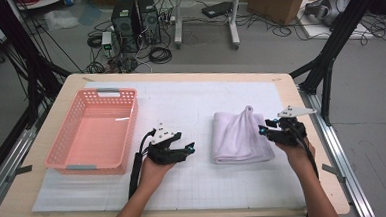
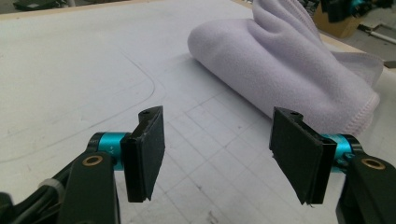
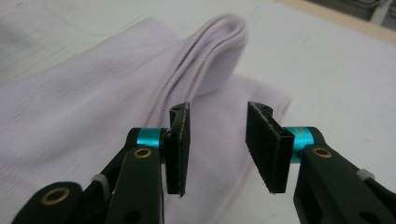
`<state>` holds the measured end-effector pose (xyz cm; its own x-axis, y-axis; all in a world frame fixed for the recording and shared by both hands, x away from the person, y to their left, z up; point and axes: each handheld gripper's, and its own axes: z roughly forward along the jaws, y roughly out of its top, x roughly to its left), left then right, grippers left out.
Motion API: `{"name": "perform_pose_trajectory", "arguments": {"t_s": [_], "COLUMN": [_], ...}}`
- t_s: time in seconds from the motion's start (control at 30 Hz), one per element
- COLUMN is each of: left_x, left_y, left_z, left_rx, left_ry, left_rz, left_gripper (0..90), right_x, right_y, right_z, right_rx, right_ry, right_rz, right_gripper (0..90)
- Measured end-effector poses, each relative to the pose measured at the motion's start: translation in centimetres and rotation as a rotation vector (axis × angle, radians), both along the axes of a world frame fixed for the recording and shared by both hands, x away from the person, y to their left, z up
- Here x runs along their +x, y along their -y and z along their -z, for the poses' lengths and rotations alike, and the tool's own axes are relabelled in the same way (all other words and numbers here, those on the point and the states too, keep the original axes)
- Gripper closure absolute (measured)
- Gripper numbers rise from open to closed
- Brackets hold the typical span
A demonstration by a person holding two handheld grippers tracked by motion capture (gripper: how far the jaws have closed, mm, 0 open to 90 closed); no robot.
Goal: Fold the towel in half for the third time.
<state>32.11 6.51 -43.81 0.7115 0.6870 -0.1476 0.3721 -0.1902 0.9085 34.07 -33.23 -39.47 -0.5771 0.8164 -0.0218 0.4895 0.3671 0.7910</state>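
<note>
Folded towel (image 1: 241, 137) at 3 o'clock, ready for basket (image 1: 93, 130) at 9; left gripper (image 1: 189, 149) and right gripper (image 1: 263, 129) released, empty.

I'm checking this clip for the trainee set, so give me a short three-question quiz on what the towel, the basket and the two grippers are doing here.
1. True or false: the pink basket has something lying in it.
2. Which gripper is closer to the folded towel? A) left gripper B) right gripper
3. In a few words, how do the right gripper's jaws stand, and is the towel between them?

Key:
1. False; its floor is bare.
2. B; it is at the towel's right edge, while the left gripper is over the white mat between basket and towel.
3. Open; the raised fold of towel lies just beyond the pads, not pinched.
</note>
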Motion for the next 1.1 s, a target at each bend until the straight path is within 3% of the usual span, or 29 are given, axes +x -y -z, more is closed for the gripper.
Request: {"name": "perform_pose_trajectory", "arguments": {"t_s": [0.1,0.27,0.37,0.47,0.53,0.6,0.77,0.83,0.9,0.93,1.0,1.03,1.1], "left_x": [-0.1,-0.4,-0.4,-0.5,-0.7,-0.8,-0.8,-0.8,-0.8,-0.8,-0.8,-0.8,-0.8], "left_y": [-0.5,-1.1,-1.4,-1.5,-1.6,-1.6,-1.7,-1.6,-1.6,-1.6,-1.6,-1.6,-1.6], "left_z": [0.2,0.4,0.6,0.6,0.6,0.6,0.8,0.8,0.8,0.8,0.8,0.8,0.8], "left_rx": [-0.003,0.0,0.003,0.003,0.003,0.0,0.001,0.002,0.001,0.002,0.001,0.001,0.002], "left_ry": [-0.003,-0.005,-0.011,-0.012,-0.012,-0.014,-0.019,-0.018,-0.018,-0.019,-0.02,-0.02,-0.019], "left_rz": [0.0,-0.003,-0.007,-0.007,-0.005,-0.008,-0.011,-0.01,-0.011,-0.011,-0.012,-0.011,-0.012], "left_gripper": [36.1,36.1,36.1,36.1,36.1,36.1,36.1,36.4,36.5,36.5,36.5,36.5,36.5], "right_x": [-1.3,-2.1,-2.4,-2.1,-1.9,-2.0,-2.9,-3.0,-2.8,-2.7,-2.6,-2.6,-2.7], "right_y": [-0.8,-1.7,-2.7,-3.6,-3.4,-3.1,-1.6,-1.0,-0.8,-0.9,-1.0,-1.1,-1.4], "right_z": [1.1,2.2,2.4,3.1,3.5,3.4,2.3,2.3,2.7,3.0,3.5,3.6,3.5], "right_rx": [0.022,0.103,0.094,0.035,0.056,0.078,0.064,0.088,0.104,0.107,0.109,0.114,0.1], "right_ry": [-0.023,-0.058,-0.069,-0.127,-0.156,-0.158,-0.123,-0.149,-0.198,-0.21,-0.222,-0.225,-0.21], "right_rz": [-0.018,-0.038,-0.061,-0.045,-0.031,-0.022,0.033,0.047,0.078,0.089,0.084,0.071,0.043], "right_gripper": [55.6,52.4,52.5,64.1,78.1,83.0,84.4,78.5,52.3,52.1,56.2,66.5,77.7]}}
